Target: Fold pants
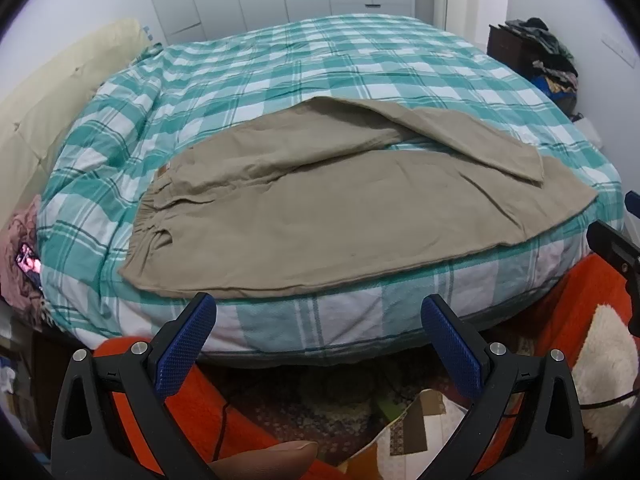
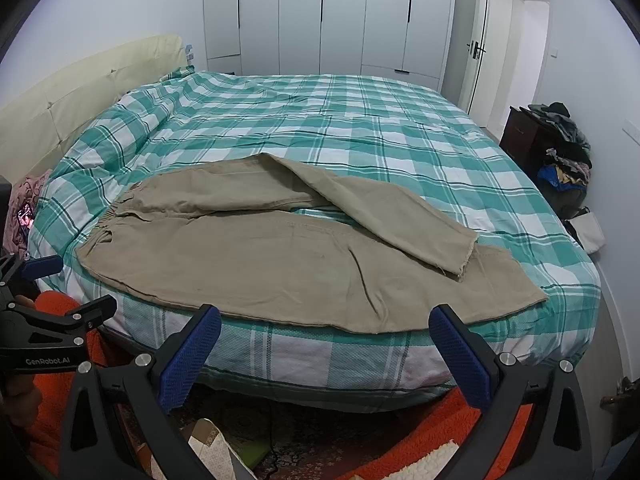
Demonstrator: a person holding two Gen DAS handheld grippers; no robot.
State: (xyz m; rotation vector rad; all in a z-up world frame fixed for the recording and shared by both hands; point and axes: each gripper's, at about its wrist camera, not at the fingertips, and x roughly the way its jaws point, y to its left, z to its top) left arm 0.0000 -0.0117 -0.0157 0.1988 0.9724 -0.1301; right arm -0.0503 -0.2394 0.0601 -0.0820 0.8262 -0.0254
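Observation:
Tan pants (image 1: 320, 216) (image 2: 280, 256) lie spread along the near edge of a bed with a green-and-white check cover (image 1: 304, 68) (image 2: 320, 120). The waistband is at the left, the legs run right. The far leg is bent across the near leg, its hem on top. My left gripper (image 1: 318, 316) hangs open in front of the mattress side, below the pants, holding nothing. My right gripper (image 2: 325, 326) is also open and empty, just below the near leg's edge. The left gripper's body (image 2: 60, 320) shows at the left of the right wrist view.
An orange rug (image 1: 576, 292) (image 2: 460, 440) and cardboard scraps (image 1: 416, 420) cover the floor in front of the bed. A dark nightstand piled with clothes (image 2: 560, 148) stands at the right wall. A cream headboard (image 2: 80, 92) is at the left, white wardrobes (image 2: 320, 20) behind.

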